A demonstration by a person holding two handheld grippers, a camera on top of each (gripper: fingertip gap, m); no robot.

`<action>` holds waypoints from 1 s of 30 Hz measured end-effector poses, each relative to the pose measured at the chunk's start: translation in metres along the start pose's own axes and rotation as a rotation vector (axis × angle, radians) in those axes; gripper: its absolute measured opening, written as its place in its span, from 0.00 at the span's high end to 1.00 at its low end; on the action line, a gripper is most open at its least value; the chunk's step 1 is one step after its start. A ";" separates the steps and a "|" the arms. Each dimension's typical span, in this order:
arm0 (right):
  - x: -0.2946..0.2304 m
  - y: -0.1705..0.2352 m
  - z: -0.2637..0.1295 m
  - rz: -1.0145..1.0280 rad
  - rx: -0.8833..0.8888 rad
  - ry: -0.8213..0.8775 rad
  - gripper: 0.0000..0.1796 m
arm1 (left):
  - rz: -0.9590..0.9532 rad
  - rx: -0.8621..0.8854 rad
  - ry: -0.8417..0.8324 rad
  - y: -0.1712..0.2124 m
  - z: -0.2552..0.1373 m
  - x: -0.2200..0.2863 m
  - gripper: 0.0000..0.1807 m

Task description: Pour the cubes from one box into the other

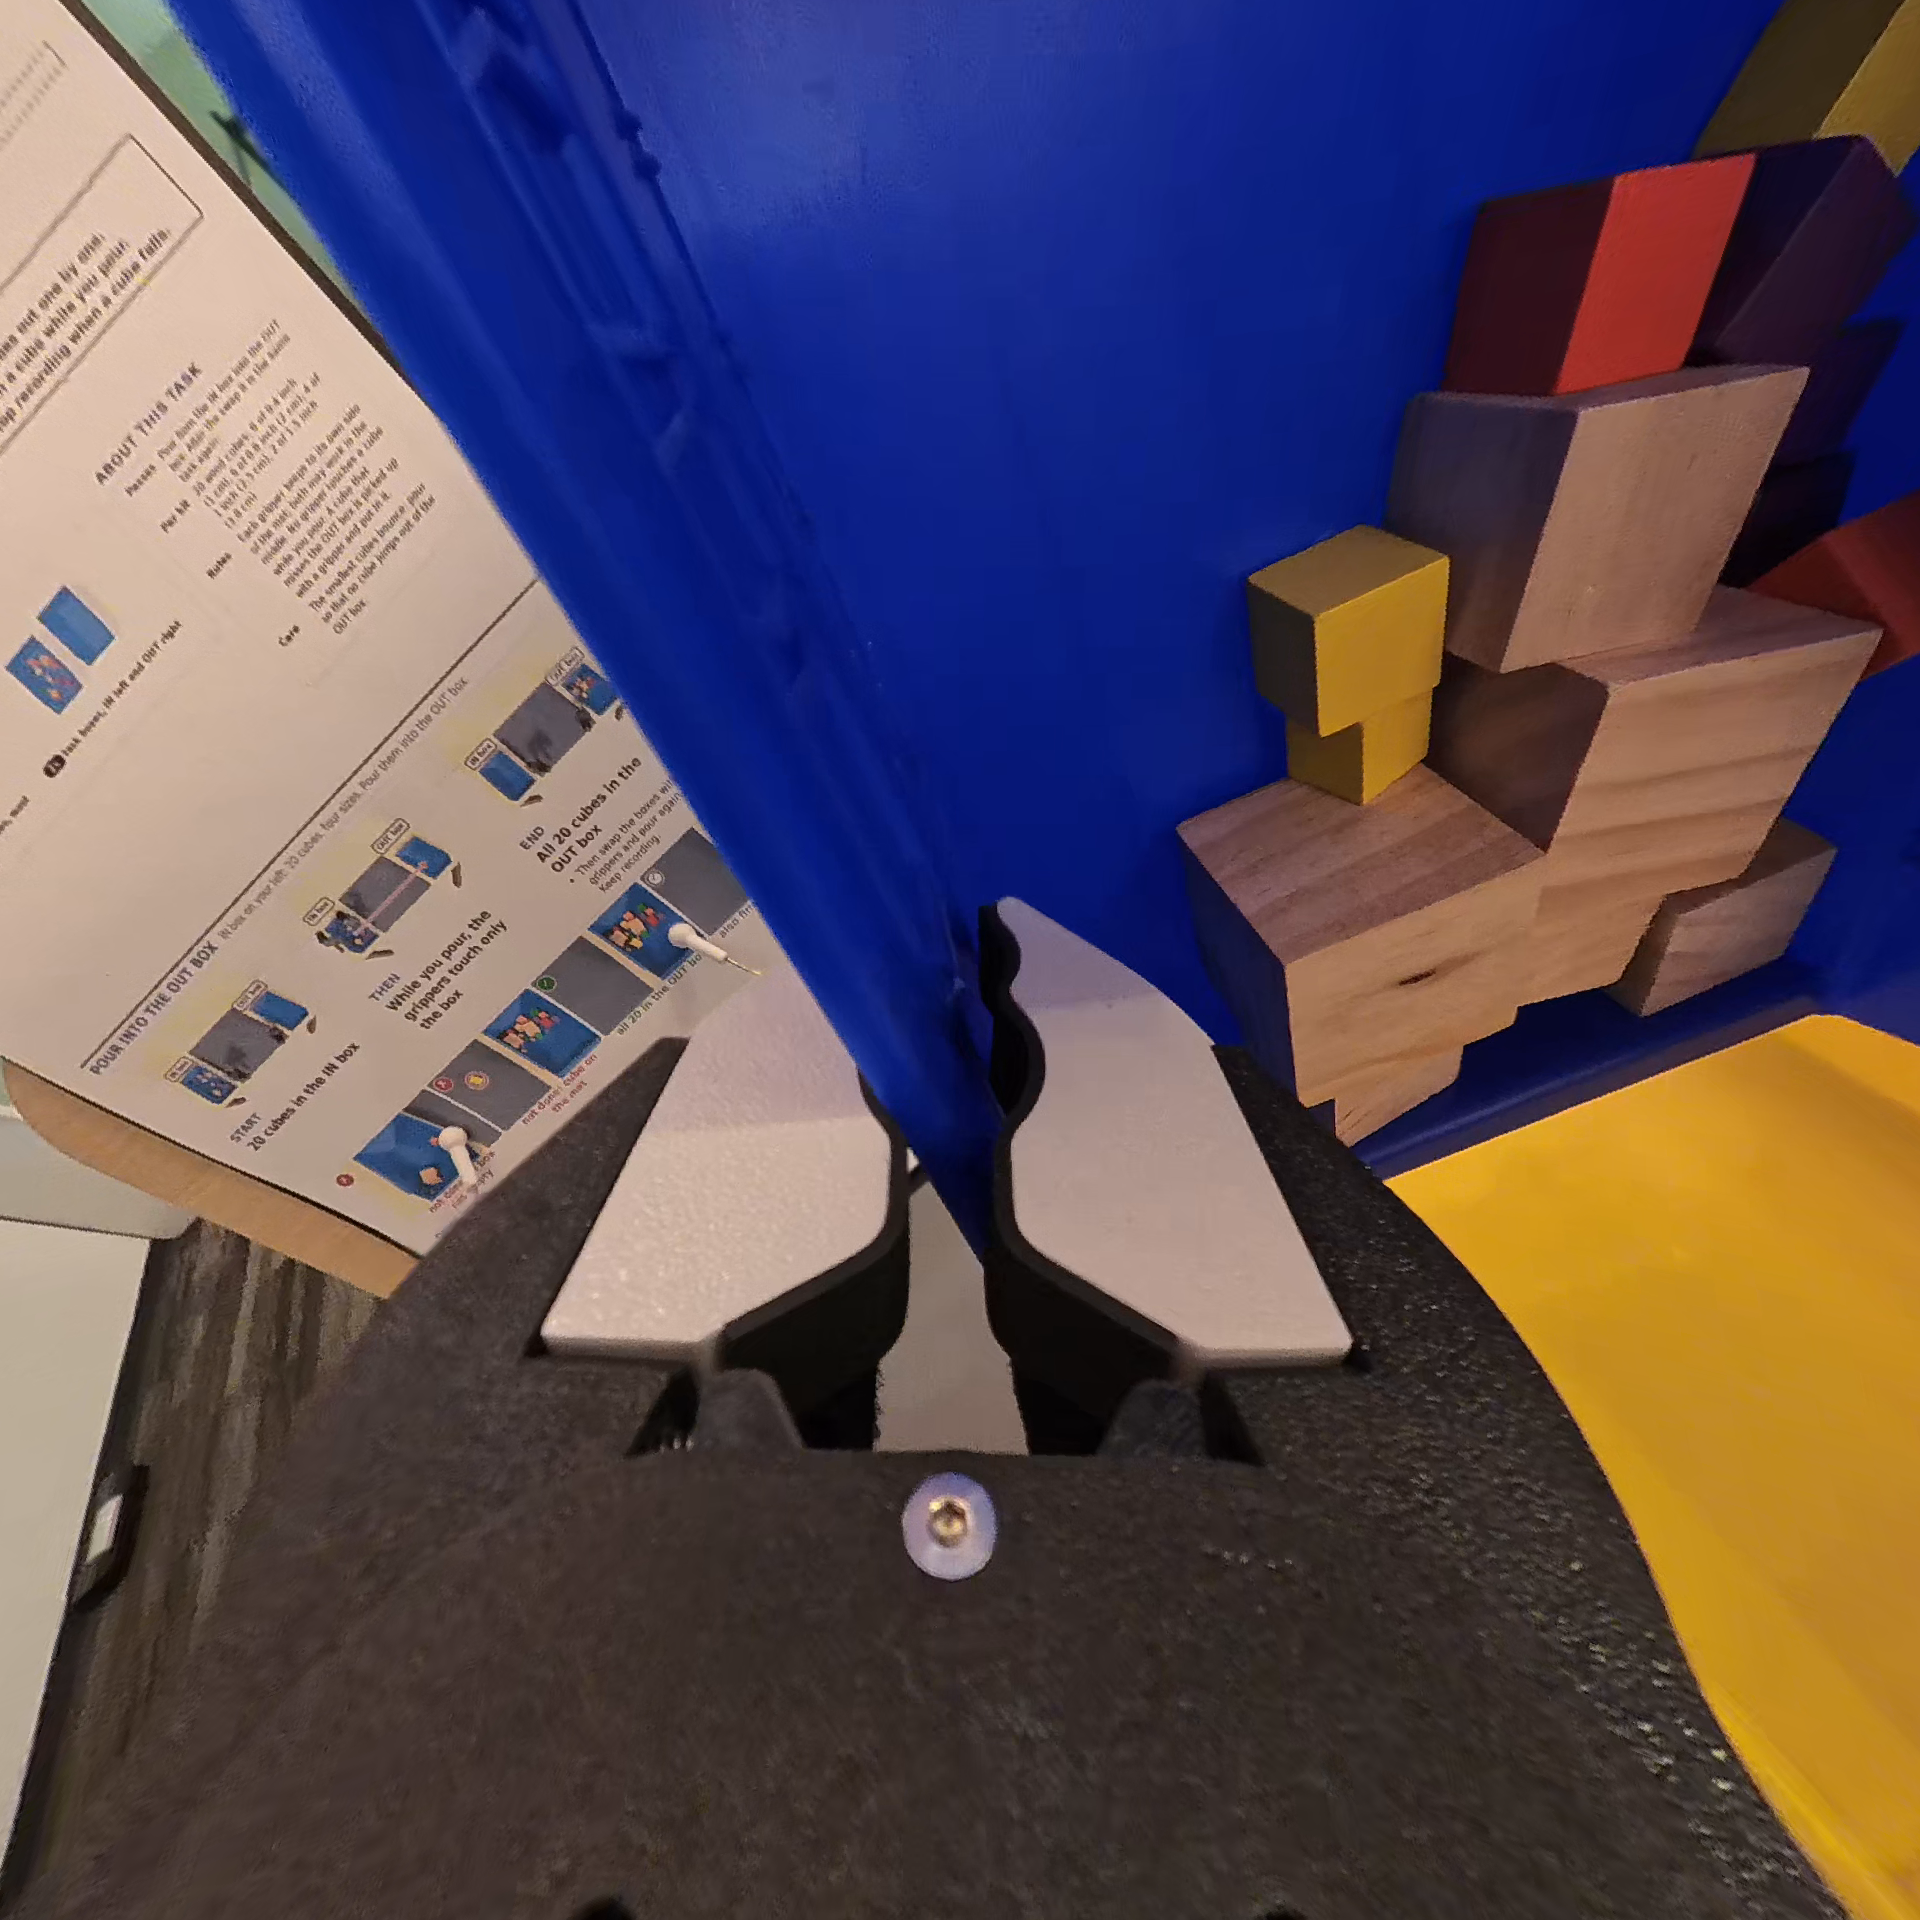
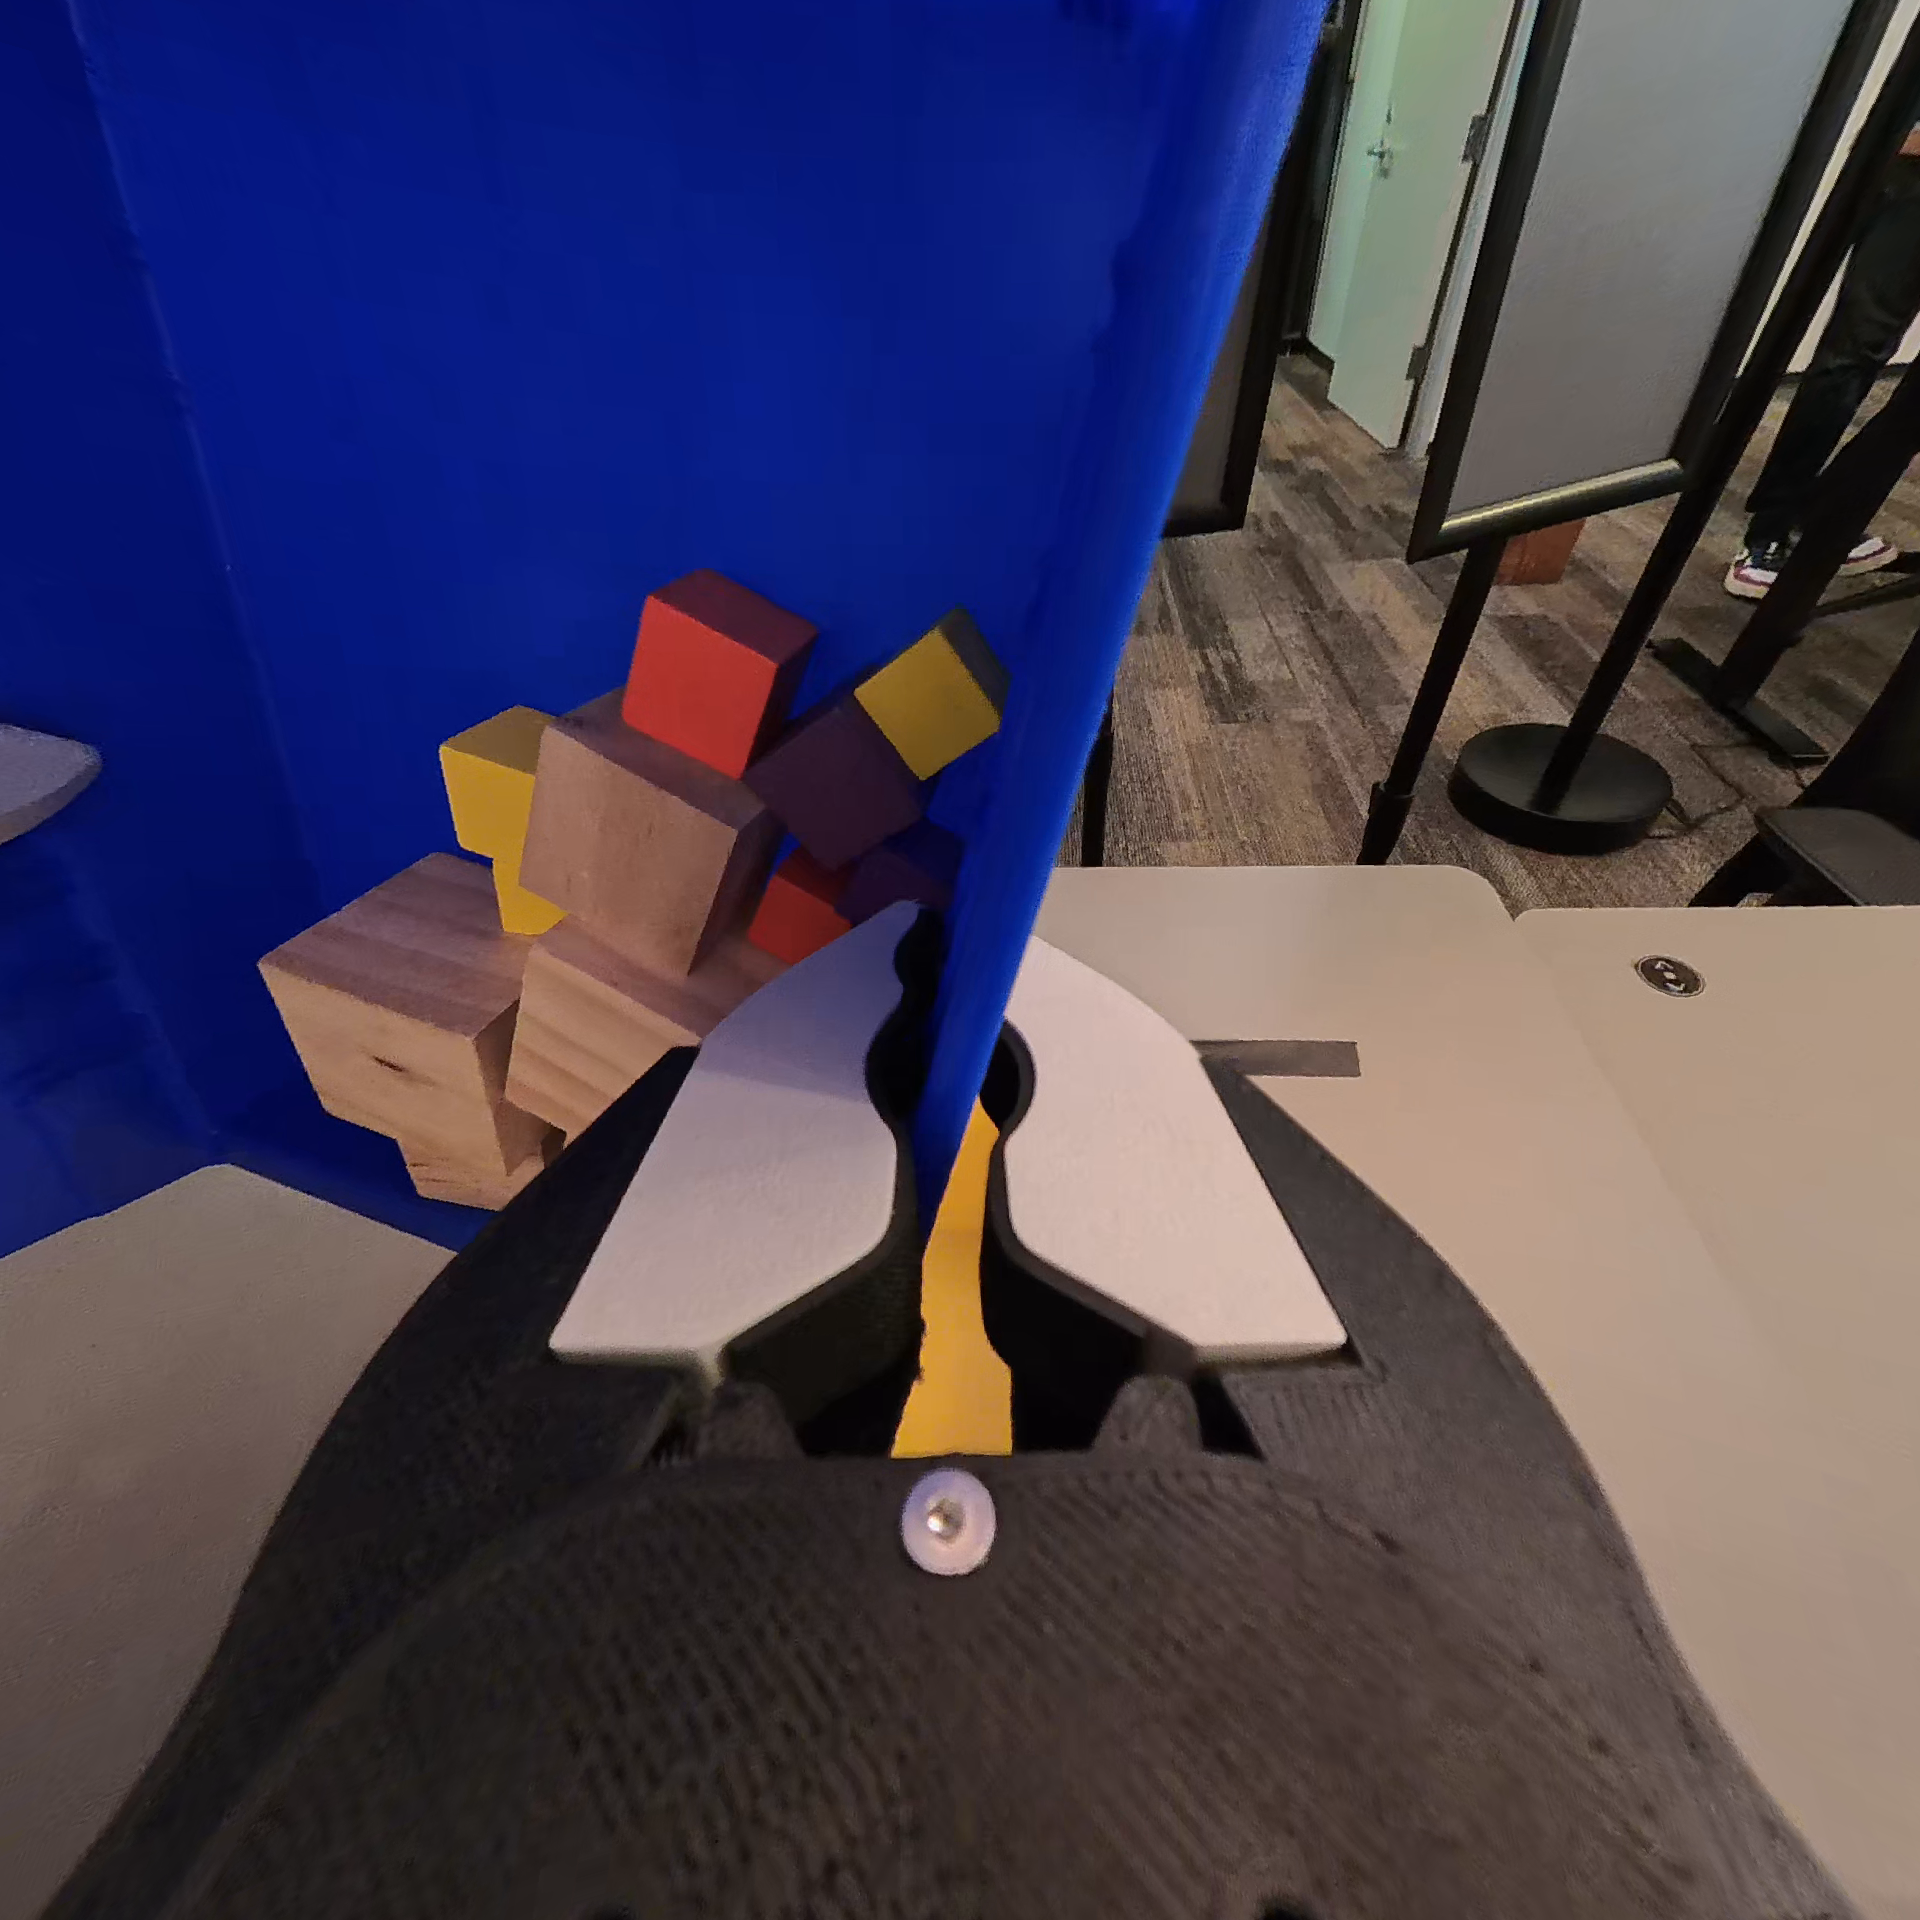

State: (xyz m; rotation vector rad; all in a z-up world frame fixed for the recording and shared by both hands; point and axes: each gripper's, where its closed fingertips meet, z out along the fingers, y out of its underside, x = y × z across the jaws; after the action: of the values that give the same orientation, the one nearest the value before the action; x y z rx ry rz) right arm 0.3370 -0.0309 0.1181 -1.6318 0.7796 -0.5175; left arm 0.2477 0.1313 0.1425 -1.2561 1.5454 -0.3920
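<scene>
Gripping opposite walls, blue box [image 1: 935, 364] is clamped by left hand-held gripper [image 1: 951, 1049] and right hand-held gripper [image 2: 961, 997]; cubes [image 2: 623, 862] piled inside, box seemingly tilted above counter [image 2: 1558, 1195].

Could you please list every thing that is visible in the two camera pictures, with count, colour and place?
blue box: one, blue, tilted, filling the middle of both views, its walls pinched by both claws
cubes: a pile, exact count hidden; bare wood, yellow, red and dark purple, bunched in the low corner of the blue box
yellow surface: one, yellow, below the blue box, lower right of the left wrist view
instruction sheet: one, white, printed, left of the blue box
table: beige, under and right of the right claw
stands: several, black, on the carpet behind
left claw: one, black with grey fingers, shut on a box wall
right claw: one, same colours, shut on the opposite wall
</scene>
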 end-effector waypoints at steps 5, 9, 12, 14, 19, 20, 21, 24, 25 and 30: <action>0.003 -0.002 0.000 0.008 0.046 -0.003 0.97 | 0.011 0.043 -0.019 -0.004 -0.002 0.001 0.94; 0.003 -0.004 0.001 0.014 0.083 -0.019 0.97 | 0.021 0.086 -0.042 -0.007 -0.004 0.000 0.94; 0.002 -0.004 0.001 -0.009 0.089 -0.018 0.98 | 0.019 0.102 -0.046 -0.005 -0.004 0.000 0.94; 0.001 -0.005 0.001 -0.024 0.097 -0.014 0.98 | 0.015 0.114 -0.051 -0.004 -0.004 0.000 0.94; 0.001 -0.007 0.001 -0.048 0.134 -0.007 0.98 | 0.007 0.159 -0.071 -0.003 -0.003 0.001 0.94; 0.002 -0.007 0.002 -0.048 0.136 -0.007 0.98 | 0.005 0.166 -0.072 -0.003 -0.003 0.001 0.94; 0.002 -0.007 0.002 -0.048 0.139 -0.007 0.98 | 0.001 0.167 -0.069 -0.002 -0.002 0.002 0.93; 0.003 -0.004 0.004 -0.054 0.124 -0.006 0.98 | -0.004 0.158 -0.064 0.001 0.001 0.003 0.93; 0.003 -0.003 0.005 -0.060 0.123 -0.006 0.98 | -0.005 0.162 -0.065 0.001 0.002 0.004 0.93; 0.004 -0.002 0.006 -0.068 0.132 -0.009 0.98 | -0.015 0.200 -0.065 0.002 0.003 0.005 0.93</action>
State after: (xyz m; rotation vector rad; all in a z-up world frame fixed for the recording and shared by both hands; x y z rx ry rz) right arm 0.3442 -0.0294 0.1189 -1.5409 0.6713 -0.5970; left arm 0.2496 0.1288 0.1374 -1.1146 1.4056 -0.4987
